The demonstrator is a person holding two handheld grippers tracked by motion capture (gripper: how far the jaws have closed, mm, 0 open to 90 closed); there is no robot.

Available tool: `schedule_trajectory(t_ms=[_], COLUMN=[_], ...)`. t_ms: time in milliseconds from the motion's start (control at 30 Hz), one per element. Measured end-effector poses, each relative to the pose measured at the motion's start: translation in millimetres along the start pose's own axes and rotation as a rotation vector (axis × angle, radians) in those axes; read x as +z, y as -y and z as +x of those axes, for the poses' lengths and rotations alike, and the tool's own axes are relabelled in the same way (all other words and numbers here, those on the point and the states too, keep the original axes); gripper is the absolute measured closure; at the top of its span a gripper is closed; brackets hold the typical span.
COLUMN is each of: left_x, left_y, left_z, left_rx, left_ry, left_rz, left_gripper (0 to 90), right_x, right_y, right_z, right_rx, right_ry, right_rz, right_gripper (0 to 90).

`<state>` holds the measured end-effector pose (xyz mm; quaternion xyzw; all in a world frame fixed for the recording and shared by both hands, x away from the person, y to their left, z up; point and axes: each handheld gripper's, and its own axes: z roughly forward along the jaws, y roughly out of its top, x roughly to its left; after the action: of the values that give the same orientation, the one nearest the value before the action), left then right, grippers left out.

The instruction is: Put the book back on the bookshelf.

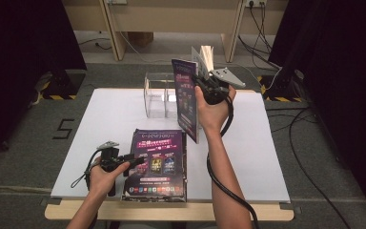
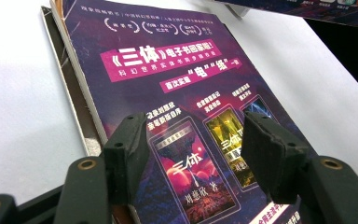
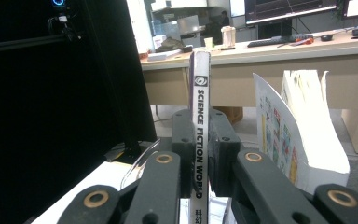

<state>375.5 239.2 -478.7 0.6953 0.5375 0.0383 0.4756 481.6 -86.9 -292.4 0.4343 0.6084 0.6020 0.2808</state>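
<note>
A stack of purple magazines (image 1: 157, 164) lies flat at the table's front; its top cover (image 2: 168, 70) carries pink banners and small book pictures. My left gripper (image 1: 126, 160) rests at the stack's left edge, and its jaws (image 2: 193, 154) stand open over the cover with nothing between them. Above the table's middle, my right gripper (image 1: 205, 83) holds another magazine (image 1: 186, 98) upright. It is shut on the spine (image 3: 200, 107), which reads SCIENCE FICTION WORLD. That magazine's loose pages (image 3: 303, 135) fan out to the right.
A clear acrylic holder (image 1: 161, 98) stands at the back centre of the white table (image 1: 267, 157), just behind the raised magazine. Wooden desk legs (image 1: 116, 33) and cables (image 1: 310, 143) lie beyond and to the right. Black curtains flank both sides.
</note>
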Motion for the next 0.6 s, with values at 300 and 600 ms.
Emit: schedule_trajectory(t_ms=[300, 600], left_x=[-0.2, -0.4], left_y=[0.0, 0.3], left_z=[0.3, 0.9], left_rx=[-0.001, -0.003], left_ry=[0.000, 0.000], left_rz=[0.000, -0.002], left_gripper=[40.0, 40.1], right_x=[2.9, 7.3], right_y=[-1.5, -5.1], right_z=[0.4, 1.5], right_rx=[0.000, -0.010], right_ry=[0.004, 0.009], right_rz=[-0.005, -0.019], right_gripper=[83.6, 83.6])
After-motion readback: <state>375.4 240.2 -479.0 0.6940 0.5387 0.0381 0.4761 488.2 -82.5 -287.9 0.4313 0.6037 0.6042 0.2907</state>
